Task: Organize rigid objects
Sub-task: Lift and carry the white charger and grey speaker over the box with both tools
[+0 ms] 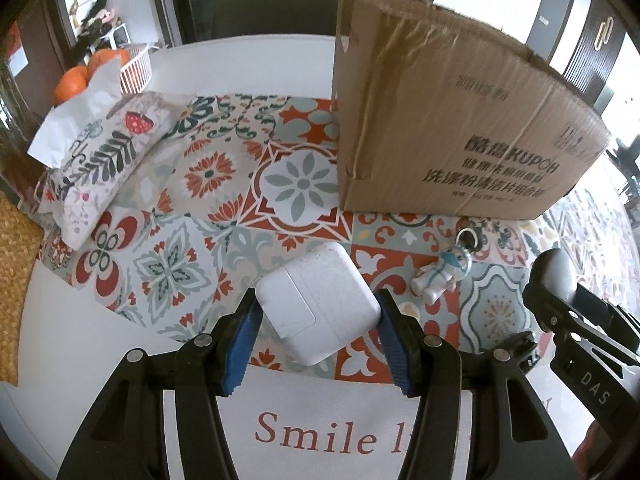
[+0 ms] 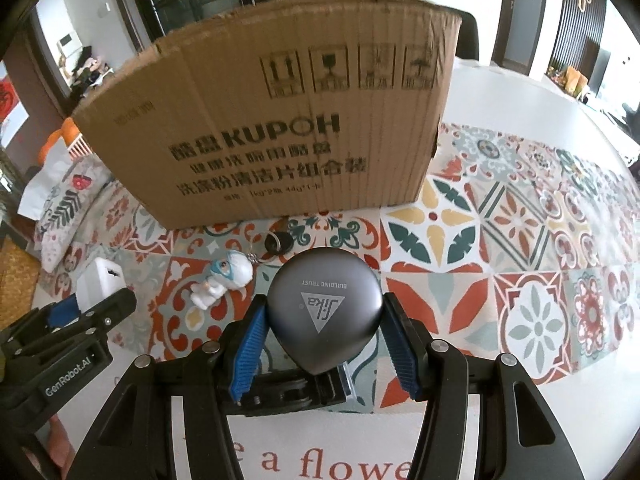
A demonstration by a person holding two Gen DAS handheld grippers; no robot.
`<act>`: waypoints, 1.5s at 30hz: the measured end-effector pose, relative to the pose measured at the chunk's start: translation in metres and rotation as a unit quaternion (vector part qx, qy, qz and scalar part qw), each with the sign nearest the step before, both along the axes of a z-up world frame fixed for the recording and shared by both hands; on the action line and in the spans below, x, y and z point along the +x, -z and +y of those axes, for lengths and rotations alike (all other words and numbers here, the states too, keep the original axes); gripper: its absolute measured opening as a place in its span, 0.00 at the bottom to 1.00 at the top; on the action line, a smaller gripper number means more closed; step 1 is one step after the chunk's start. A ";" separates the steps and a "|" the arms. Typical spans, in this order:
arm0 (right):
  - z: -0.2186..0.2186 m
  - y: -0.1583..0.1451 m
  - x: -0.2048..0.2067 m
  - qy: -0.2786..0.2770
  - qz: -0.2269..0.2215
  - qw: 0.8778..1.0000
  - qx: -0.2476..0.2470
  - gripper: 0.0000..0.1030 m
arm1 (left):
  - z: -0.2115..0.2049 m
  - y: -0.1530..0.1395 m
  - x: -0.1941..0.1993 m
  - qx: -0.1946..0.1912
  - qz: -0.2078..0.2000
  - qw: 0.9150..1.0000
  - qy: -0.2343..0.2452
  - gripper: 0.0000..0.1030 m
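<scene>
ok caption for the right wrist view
Right gripper holding a grey Sika case before the cardboard box, figurine alongside.

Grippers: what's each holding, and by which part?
Left gripper clamps the white charger across two opposite side faces. Right gripper grips the grey Sika case across its widest part, rounded end forward.

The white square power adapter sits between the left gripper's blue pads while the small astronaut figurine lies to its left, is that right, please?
Not quite: the left wrist view shows the small astronaut figurine lying to the right of the white square power adapter, not the left. The adapter does sit between the left gripper pads.
</scene>
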State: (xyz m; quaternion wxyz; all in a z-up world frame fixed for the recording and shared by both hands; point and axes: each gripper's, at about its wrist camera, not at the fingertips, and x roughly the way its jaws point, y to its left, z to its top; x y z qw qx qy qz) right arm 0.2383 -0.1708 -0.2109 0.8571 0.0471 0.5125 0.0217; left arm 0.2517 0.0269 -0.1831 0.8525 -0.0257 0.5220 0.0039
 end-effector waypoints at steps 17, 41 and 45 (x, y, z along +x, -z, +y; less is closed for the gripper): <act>0.002 -0.074 -0.011 -0.013 -0.077 0.997 -0.001 0.55 | -0.002 -0.063 -0.010 -0.017 -0.076 0.997 0.012 0.54; -0.001 -0.157 -0.005 -0.013 -0.173 0.985 0.015 0.55 | -0.021 -0.151 -0.001 -0.035 -0.170 0.983 0.057 0.54; -0.004 -0.166 0.001 -0.011 -0.180 0.983 0.021 0.55 | -0.026 -0.162 0.005 -0.030 -0.182 0.981 0.067 0.54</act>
